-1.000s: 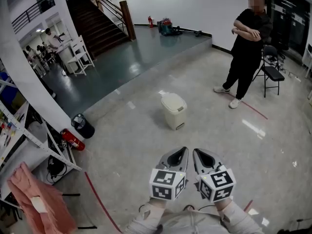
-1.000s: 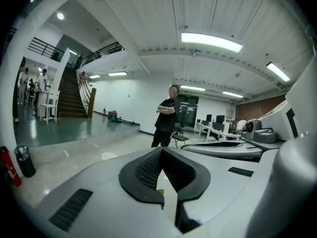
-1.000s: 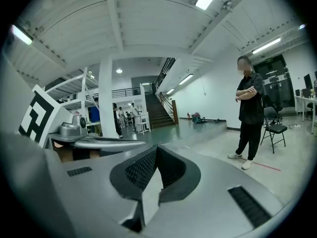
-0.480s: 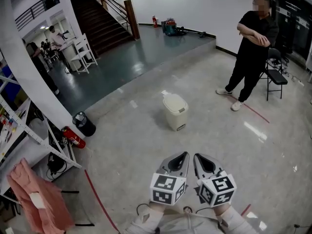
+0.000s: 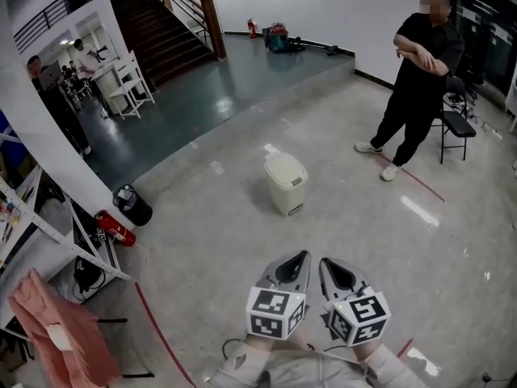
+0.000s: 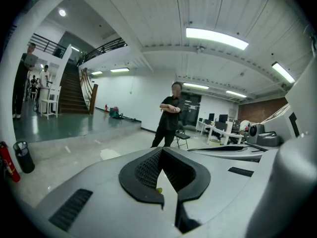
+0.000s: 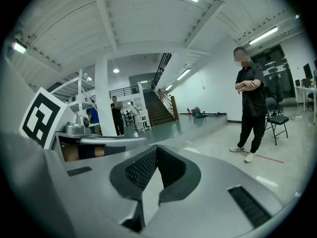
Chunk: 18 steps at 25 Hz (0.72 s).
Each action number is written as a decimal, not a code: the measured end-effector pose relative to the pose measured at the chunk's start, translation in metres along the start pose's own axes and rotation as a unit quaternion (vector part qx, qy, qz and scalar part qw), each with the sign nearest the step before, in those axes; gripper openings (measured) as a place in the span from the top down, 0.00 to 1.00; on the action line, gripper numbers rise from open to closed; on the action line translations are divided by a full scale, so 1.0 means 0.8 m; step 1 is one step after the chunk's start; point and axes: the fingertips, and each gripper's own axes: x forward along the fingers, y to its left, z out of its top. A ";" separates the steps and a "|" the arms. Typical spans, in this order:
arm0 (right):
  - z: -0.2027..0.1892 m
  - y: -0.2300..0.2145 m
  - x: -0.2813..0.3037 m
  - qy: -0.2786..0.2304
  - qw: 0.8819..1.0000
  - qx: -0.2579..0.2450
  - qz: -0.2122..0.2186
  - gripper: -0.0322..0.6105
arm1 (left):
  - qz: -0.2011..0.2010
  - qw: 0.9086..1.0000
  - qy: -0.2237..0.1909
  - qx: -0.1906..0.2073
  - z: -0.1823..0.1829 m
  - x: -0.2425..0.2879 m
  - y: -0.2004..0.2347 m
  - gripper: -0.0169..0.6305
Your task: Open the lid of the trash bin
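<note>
Trash bin (image 5: 286, 183) dead ahead, a small cream one standing upright on the pale polished floor (image 5: 218, 249), its lid (image 5: 284, 169) down and flat. Any print on it is too small to read from up here. Both grippers are well short of it, held low and close to the body, side by side and aimed forward at the bin.

Left gripper (image 5: 301, 256) sits just beside the right gripper (image 5: 325, 263), pale sleeves (image 5: 242, 364) showing behind them. Each carries a marker cube (image 5: 275, 309) with bold black-and-white square patterns, no letters. In the left gripper view the dark pads meet at the tips with nothing caught between them, and the right gripper view shows the same: jaws together and holding nothing.

Beyond the bin to the right, a person in black (image 5: 416, 71) stands with arms folded, a folding chair (image 5: 454, 121) just behind. Off to the left, a black round can (image 5: 133, 205) stands by a red fire extinguisher (image 5: 115, 228) lying on the floor, its label unreadable. A red line (image 5: 161, 334) runs along the floor near the left gripper.
</note>
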 end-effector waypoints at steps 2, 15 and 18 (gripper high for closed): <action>0.005 -0.013 0.015 0.002 1.000 -0.003 -0.004 0.94 | -0.002 1.000 0.000 -0.004 0.005 0.018 0.011 0.97; 0.065 -0.078 0.172 -0.003 1.000 -0.011 -0.013 0.94 | -0.012 1.000 0.010 -0.006 0.053 0.145 0.122 0.97; 0.075 -0.089 0.212 0.000 1.000 -0.009 -0.015 0.94 | -0.011 1.000 0.016 -0.005 0.064 0.172 0.157 0.97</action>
